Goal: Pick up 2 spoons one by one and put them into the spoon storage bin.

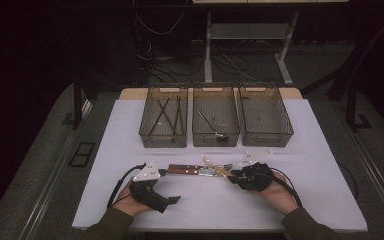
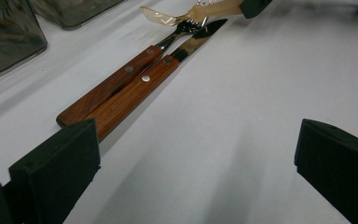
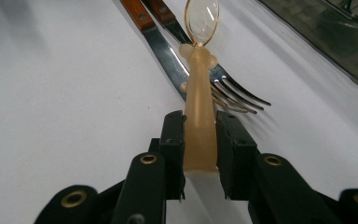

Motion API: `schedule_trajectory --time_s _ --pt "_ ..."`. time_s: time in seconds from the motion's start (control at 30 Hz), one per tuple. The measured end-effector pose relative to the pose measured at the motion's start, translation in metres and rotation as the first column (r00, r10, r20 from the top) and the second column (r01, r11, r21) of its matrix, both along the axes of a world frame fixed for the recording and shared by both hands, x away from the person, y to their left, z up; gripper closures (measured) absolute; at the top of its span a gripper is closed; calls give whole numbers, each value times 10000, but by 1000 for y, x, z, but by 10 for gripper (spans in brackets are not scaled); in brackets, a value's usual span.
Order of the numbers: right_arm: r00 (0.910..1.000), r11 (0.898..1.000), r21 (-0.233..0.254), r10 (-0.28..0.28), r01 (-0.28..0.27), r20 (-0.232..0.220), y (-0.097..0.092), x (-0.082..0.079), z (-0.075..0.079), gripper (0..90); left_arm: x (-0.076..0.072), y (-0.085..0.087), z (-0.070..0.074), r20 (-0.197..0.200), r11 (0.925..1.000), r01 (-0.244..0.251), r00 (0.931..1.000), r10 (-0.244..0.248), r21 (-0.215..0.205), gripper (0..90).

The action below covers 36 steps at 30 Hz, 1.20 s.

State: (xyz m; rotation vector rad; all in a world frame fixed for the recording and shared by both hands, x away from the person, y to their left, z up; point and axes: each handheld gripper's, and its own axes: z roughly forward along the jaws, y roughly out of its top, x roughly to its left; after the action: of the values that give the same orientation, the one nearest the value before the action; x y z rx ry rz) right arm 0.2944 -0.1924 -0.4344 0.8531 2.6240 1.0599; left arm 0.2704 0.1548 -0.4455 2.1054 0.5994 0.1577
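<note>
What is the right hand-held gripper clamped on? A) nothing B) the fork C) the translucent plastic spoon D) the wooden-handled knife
C: in the right gripper view the right hand-held gripper has both pads pressed on the handle of the translucent plastic spoon, above the knife and fork.

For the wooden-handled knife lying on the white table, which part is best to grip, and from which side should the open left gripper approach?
Grip the knife on its wooden handle, probably near the riveted middle. The handle end points toward the left gripper, whose fingers stand wide open, so come from that end. The fork lies tight against one side, so closing across both handles is a risk. The blade end lies under the translucent spoon held by the right gripper.
</note>
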Motion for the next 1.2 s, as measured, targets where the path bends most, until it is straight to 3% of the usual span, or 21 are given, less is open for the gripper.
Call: schedule_trajectory --time_s 0.63,1.2 --pt "9996 9985 527 -163 151 237 -8 0 17 736 0 0 0 0 10000 -2 10000 2 -13 0" --pt "9959 9918 1113 -694 626 582 -21 9 37 736 0 0 0 -7 10000 11 10000 -11 -11 0"
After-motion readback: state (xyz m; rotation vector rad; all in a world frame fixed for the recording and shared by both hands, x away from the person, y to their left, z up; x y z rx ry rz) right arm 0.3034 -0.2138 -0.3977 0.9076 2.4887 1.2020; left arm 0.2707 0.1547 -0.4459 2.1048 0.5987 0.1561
